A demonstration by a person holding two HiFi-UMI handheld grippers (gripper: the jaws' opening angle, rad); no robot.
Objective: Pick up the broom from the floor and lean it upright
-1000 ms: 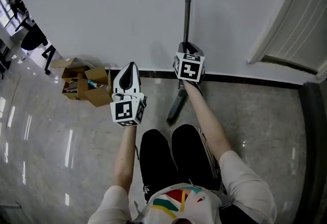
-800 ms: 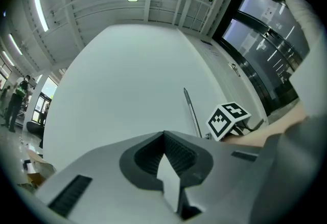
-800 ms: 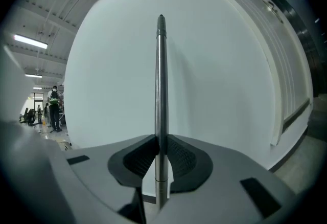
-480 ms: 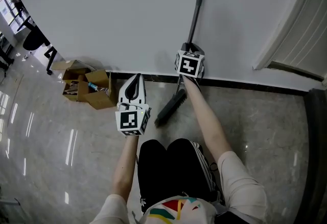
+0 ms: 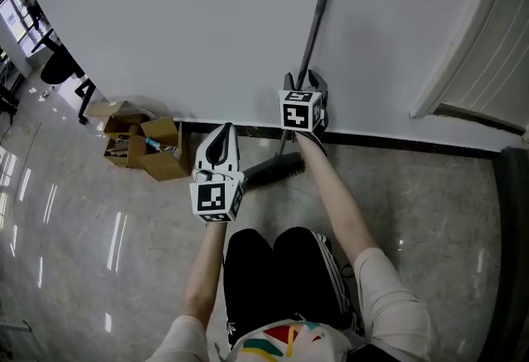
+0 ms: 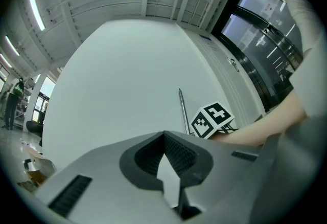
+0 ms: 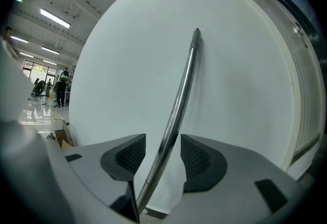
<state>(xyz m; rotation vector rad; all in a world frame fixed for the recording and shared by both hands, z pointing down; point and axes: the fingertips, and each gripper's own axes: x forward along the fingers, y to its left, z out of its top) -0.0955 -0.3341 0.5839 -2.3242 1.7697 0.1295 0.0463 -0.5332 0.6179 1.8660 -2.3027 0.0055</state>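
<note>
At twelve o'clock, the broom is leaning upright against the wall. The right gripper is opening around its handle, with only withdrawal remaining. The left gripper is idling, pressed together and empty.

The handle of the broom was smooth metal with a bright, glossy sheen, and its brush head looked dark and matt. The floor was polished stone-look tile, glossy enough to mirror the ceiling lights. The wall was plain matt white. The boxes were dull brown cardboard. The left gripper had a smooth, matt grey plastic shell and black ribbed pads.
</note>
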